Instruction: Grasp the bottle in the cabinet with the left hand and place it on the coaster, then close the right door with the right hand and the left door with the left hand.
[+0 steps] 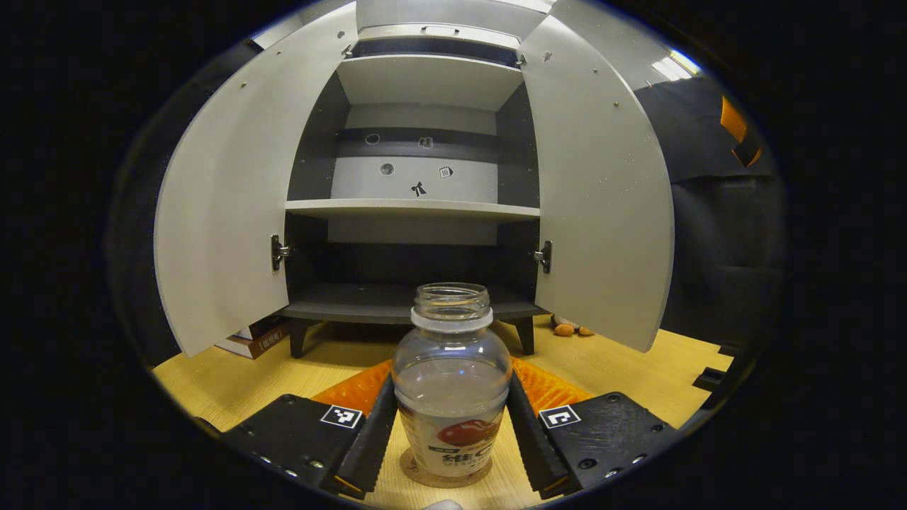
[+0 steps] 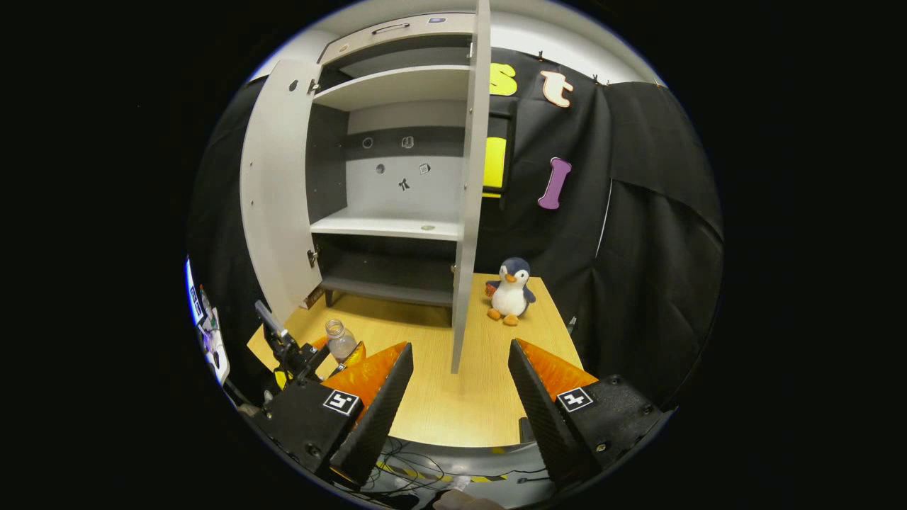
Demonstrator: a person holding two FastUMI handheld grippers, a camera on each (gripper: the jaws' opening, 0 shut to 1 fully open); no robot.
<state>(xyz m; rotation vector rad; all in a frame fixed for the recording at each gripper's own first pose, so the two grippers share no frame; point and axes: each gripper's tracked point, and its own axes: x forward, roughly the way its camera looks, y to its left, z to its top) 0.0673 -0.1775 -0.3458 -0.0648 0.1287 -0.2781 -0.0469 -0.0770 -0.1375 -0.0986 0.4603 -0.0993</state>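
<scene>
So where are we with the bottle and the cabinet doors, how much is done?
Done: the bottle is out of the cabinet and standing on the coaster. In hand: the left gripper brackets the bottle, and whether its fingers press it can't be told. Left: the right door and left door are both wide open; the right gripper hangs open, short of the right door.

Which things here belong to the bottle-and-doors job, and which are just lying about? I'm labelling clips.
Job:
- bottle, between the left hand-held gripper fingers
- coaster under it
- left door
- right door
- right hand-held gripper

Lying about:
- toy penguin
- books beside the cabinet
</scene>
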